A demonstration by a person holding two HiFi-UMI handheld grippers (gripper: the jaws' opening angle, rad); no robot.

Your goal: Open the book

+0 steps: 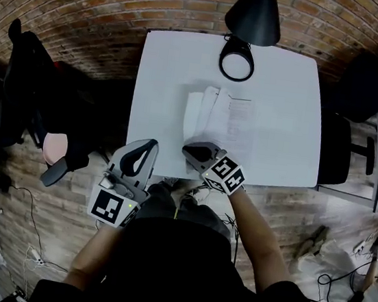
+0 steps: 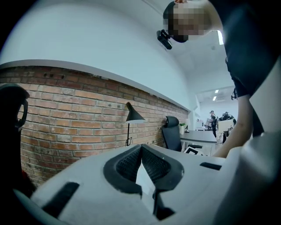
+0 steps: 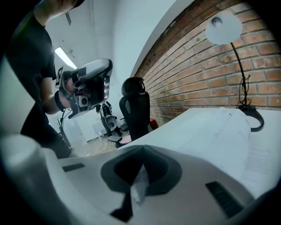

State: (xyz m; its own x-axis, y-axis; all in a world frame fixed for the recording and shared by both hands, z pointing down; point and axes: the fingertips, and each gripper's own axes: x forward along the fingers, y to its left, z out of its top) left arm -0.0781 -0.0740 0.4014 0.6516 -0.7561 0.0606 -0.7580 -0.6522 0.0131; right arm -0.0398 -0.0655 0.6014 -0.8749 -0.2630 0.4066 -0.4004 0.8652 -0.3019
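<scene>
The book [image 1: 219, 118] lies open on the white table [image 1: 164, 74], its pale pages spread flat just below the lamp's base; in the right gripper view the book [image 3: 239, 125] shows at the right. My right gripper [image 1: 191, 148] hovers at the table's front edge, just short of the book's near edge, shut with nothing between its jaws [image 3: 142, 148]. My left gripper [image 1: 148, 146] hangs lower left, beyond the table's front left corner, away from the book. Its jaws meet at the tip [image 2: 141, 147], shut and empty.
A black desk lamp [image 1: 254, 14] stands at the table's far edge, with its round base [image 1: 237, 60] behind the book. A brick wall [image 1: 91, 3] runs behind the table. Black office chairs stand at the left [image 1: 25, 84] and at the right [image 1: 374, 85].
</scene>
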